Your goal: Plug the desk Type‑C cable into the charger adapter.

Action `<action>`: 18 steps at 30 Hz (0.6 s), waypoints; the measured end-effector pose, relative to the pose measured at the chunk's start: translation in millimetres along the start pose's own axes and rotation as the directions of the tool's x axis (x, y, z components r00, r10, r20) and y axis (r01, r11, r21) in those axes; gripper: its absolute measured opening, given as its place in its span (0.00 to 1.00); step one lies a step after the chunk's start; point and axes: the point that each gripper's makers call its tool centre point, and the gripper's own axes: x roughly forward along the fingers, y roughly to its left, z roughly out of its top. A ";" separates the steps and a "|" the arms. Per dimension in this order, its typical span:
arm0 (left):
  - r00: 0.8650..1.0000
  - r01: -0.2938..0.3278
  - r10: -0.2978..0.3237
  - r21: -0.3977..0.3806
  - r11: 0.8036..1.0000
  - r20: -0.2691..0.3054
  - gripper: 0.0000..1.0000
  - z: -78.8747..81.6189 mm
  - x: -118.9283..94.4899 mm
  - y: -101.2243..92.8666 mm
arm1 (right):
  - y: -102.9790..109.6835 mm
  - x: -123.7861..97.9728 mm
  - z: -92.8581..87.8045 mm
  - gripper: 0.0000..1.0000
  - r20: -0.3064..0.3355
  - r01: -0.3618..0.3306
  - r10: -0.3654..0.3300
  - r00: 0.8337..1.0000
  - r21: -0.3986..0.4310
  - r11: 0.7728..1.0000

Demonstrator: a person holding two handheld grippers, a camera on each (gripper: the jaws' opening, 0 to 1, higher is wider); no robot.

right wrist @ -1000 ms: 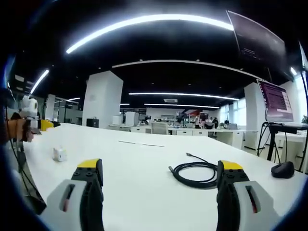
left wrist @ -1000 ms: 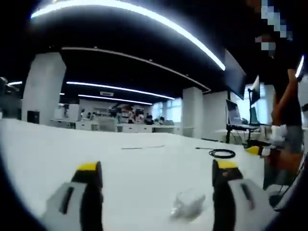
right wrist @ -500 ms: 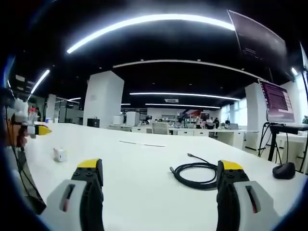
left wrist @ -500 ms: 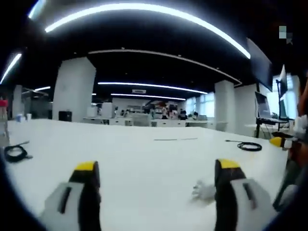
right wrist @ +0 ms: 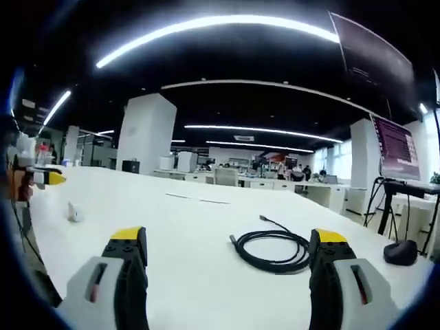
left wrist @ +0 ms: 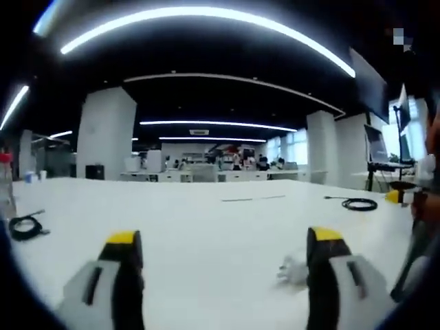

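In the right gripper view a coiled black Type-C cable (right wrist: 269, 249) lies on the white desk (right wrist: 192, 227), just left of my right gripper's right jaw. My right gripper (right wrist: 230, 265) is open and holds nothing. The small white charger adapter (right wrist: 73, 212) sits far left on the desk. In the left gripper view the adapter (left wrist: 294, 272) lies blurred beside the right jaw of my open left gripper (left wrist: 223, 265). The same black cable (left wrist: 359, 204) shows far right. The left gripper (right wrist: 42, 178) enters the right gripper view at the left edge.
A second coiled black cable (left wrist: 25, 227) lies at the left of the desk in the left gripper view. A black mouse (right wrist: 397, 251) and a laptop on a stand (right wrist: 397, 155) are at the right. A person (left wrist: 430, 158) stands at the right edge.
The left gripper view has swung left over the second, bringing the second cable into sight. The right gripper view has moved slightly closer to the coiled cable. Both grippers stay open.
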 end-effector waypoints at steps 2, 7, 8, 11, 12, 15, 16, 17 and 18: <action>1.000 0.009 -0.009 -0.003 1.000 -0.004 1.00 -1.1 0.6 -1.4 | -10.6 8.0 -2.7 0.78 -0.013 -0.002 0.002 1.000 -0.003 1.000; 1.000 0.009 -0.009 -0.005 1.000 -0.007 1.00 -2.9 -0.3 -0.6 | -42.0 33.0 -16.3 0.66 -0.082 -0.024 0.023 0.996 -0.002 1.000; 1.000 0.003 -0.003 0.004 1.000 -0.010 1.00 -3.5 -2.5 1.7 | -66.7 49.3 -22.1 0.60 -0.104 -0.012 0.015 0.994 0.025 1.000; 1.000 0.003 -0.003 0.003 1.000 -0.012 1.00 -3.8 -3.8 1.9 | -87.3 67.1 -36.7 0.50 -0.178 -0.023 0.032 0.983 0.052 0.998; 1.000 0.003 -0.002 0.004 1.000 -0.010 1.00 -3.4 -4.0 2.1 | -89.7 70.4 -40.2 0.48 -0.198 -0.030 0.041 0.979 0.057 0.998; 1.000 0.001 -0.001 0.008 1.000 -0.008 1.00 -2.3 -4.5 2.8 | -100.4 82.1 -48.7 0.39 -0.253 -0.046 0.058 0.966 0.053 0.998; 1.000 0.001 0.000 0.007 1.000 -0.008 1.00 -2.0 -4.8 3.2 | -105.3 86.6 -55.3 0.39 -0.293 -0.049 0.062 0.954 0.053 0.997; 1.000 0.000 0.000 0.006 1.000 -0.008 1.00 -1.8 -5.0 3.5 | -106.1 89.2 -60.2 0.37 -0.325 -0.061 0.078 0.943 0.063 0.996; 1.000 0.000 0.000 0.007 1.000 -0.007 1.00 -1.6 -5.1 3.6 | -106.8 91.3 -60.9 0.36 -0.332 -0.067 0.085 0.939 0.065 0.996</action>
